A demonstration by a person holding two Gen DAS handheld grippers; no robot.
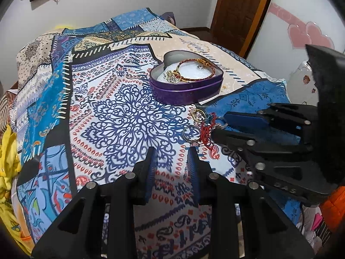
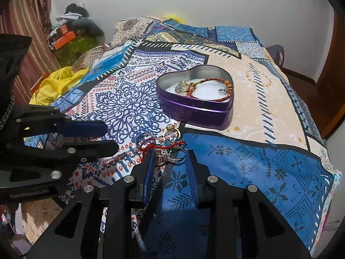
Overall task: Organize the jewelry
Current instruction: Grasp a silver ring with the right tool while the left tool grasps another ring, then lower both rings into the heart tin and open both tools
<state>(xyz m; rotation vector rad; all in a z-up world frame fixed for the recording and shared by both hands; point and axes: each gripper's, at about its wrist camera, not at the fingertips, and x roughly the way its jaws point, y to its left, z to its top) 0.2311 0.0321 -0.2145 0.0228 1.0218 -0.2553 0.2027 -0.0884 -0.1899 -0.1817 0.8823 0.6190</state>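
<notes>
A purple heart-shaped tin (image 1: pixel 187 90) (image 2: pixel 194 110) stands open on the patterned bedspread, with a red-and-gold bracelet (image 2: pixel 217 87) and gold pieces inside on white padding. Loose jewelry lies in front of it: a gold ring (image 2: pixel 171 130), a silver ring (image 1: pixel 190 132), a red thread bracelet (image 2: pixel 155 143) and a jewelled ring (image 2: pixel 170 156). My right gripper (image 2: pixel 170 159) is open, its fingers on either side of the jewelled ring; it also shows in the left wrist view (image 1: pixel 220 125). My left gripper (image 1: pixel 172 157) is open and empty over the bedspread, left of the pile.
The patterned bedspread (image 1: pixel 120 112) covers the bed. A yellow cloth (image 2: pixel 58 84) lies at the bed's left edge. Clothes and orange boxes (image 2: pixel 69 34) lie on the floor beyond. A wooden door (image 1: pixel 239 8) stands at the far right.
</notes>
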